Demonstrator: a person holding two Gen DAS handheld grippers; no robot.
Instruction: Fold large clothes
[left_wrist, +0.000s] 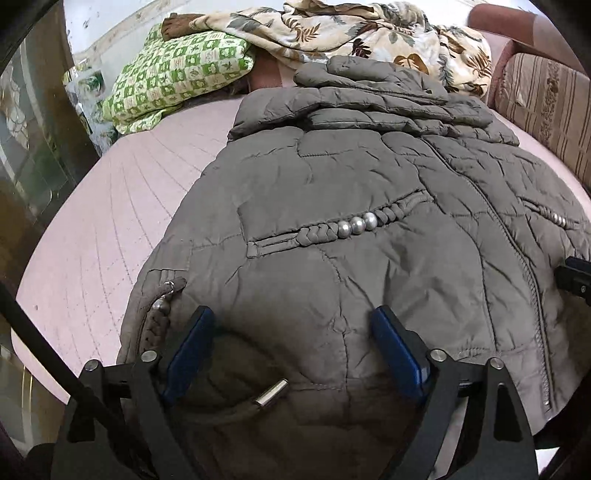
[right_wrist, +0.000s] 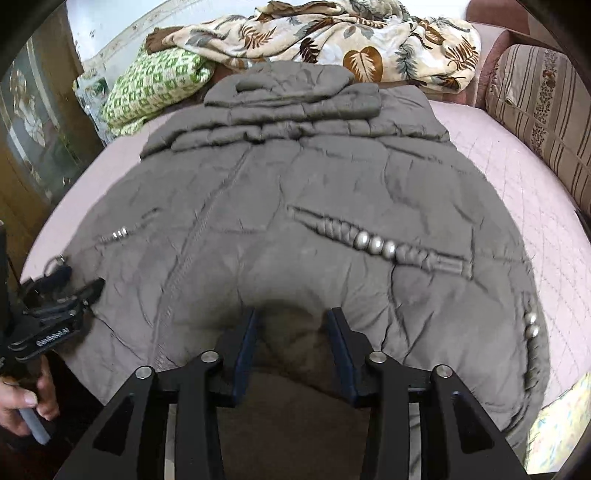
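Jacket (left_wrist: 332, 177) beneath both parted claws

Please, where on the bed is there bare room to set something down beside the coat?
Two bare strips of pink bedspread: one between the grey quilted coat and the green checked blanket, one between the coat and the striped cushion. The far end is crowded: the floral blanket is heaped above the coat's hood.

Coat (left_wrist: 369, 177) grey-brown, silver beads (left_wrist: 357, 224). Bed cover (left_wrist: 110, 229) pale pink. Pillow (left_wrist: 177, 74) green-white checks. Blanket (left_wrist: 351, 33) cream, brown leaves. Gripper pads (left_wrist: 399, 354) blue.
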